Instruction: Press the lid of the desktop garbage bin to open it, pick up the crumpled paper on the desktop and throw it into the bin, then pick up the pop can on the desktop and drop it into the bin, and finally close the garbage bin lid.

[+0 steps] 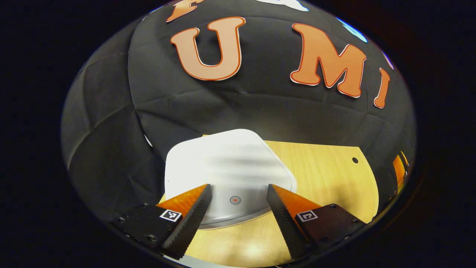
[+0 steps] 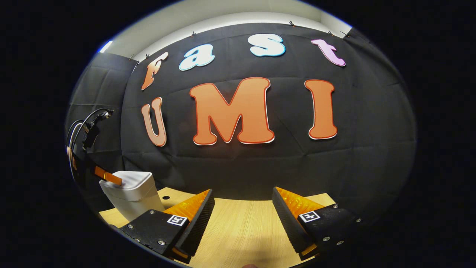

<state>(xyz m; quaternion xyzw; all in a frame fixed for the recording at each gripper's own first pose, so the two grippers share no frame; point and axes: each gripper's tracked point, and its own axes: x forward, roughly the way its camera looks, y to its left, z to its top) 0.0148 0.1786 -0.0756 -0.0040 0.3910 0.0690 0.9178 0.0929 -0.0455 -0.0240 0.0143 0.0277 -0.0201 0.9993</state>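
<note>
Left gripper (image 1: 238, 212), jaws spread wide and holding nothing, hovers over the near edge of the garbage bin (image 1: 227, 167), its 2 ridged fingers (image 1: 193, 219) flanking a small ring-shaped press mark (image 1: 235, 200) on the lid at 6 o'clock. Right gripper (image 2: 243, 219), likewise open and empty, points across the wooden desktop (image 2: 241, 230) toward the booth wall.

Location: in the left gripper view the bin sits at the desk's far-left part, against the black cloth; in the right gripper view it stands at 8 o'clock, well apart from the right gripper, with the other gripper's finger (image 2: 108, 176) at its lid.

Handling, as judged: the bin looks like smooth, rigid white plastic, a rounded-square lid over a tapering body. It is probably light and may slide or tip if pushed off-centre, so pressure belongs straight down on the ring mark, applied with 1 fingertip rather than a pinch. The glossy lid offers little friction.

Materials: the desktop is pale wood-grain laminate with 1 small dark hole (image 1: 355, 160) at 3 o'clock. Finger pads carry fine serrations suited to gripping thin, crushable items.

Progress: lid appears closed; step 1 is pending.
</note>
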